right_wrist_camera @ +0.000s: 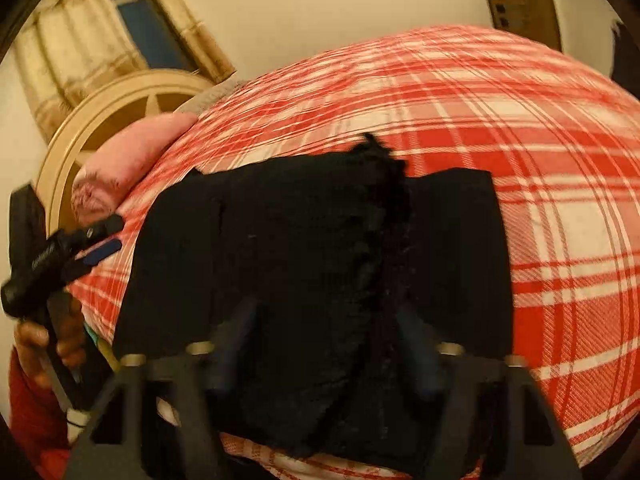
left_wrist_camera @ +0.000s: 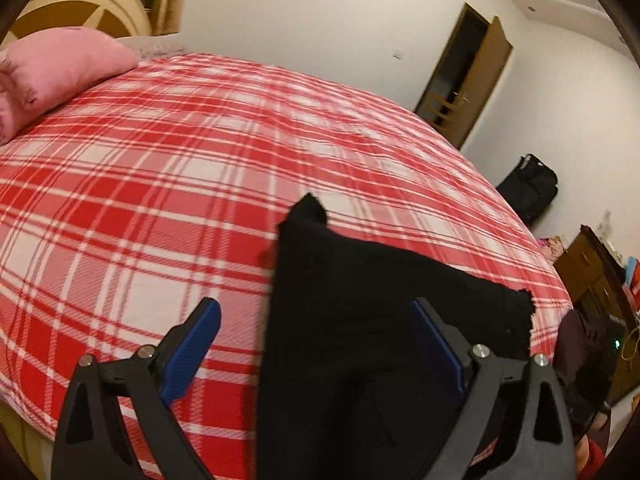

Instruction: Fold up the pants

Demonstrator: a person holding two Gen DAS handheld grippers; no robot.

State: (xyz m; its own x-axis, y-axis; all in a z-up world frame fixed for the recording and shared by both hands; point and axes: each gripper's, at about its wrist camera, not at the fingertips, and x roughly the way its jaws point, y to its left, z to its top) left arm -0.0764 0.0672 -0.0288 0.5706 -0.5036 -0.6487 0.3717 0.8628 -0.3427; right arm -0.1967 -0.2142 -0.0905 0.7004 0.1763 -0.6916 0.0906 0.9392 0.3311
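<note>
Black pants [left_wrist_camera: 352, 320] lie on the red and white plaid bed cover, near its front edge. In the left wrist view my left gripper [left_wrist_camera: 316, 320] is open, with blue-padded fingers [left_wrist_camera: 192, 344] spread wide; the pants lie between and under them, not gripped. In the right wrist view the pants [right_wrist_camera: 312, 264] lie flat in folded layers with a frayed edge. My right gripper [right_wrist_camera: 324, 320] is open over them, its fingers blurred. The left gripper also shows in the right wrist view [right_wrist_camera: 96, 240] at the far left, held in a hand.
A pink pillow [left_wrist_camera: 56, 72] lies at the bed's far left by a round cream headboard [right_wrist_camera: 104, 112]. The plaid bed cover [left_wrist_camera: 200, 160] stretches beyond the pants. A brown door [left_wrist_camera: 464, 80], a black bag [left_wrist_camera: 528, 188] and a wooden dresser [left_wrist_camera: 592, 276] stand at the right.
</note>
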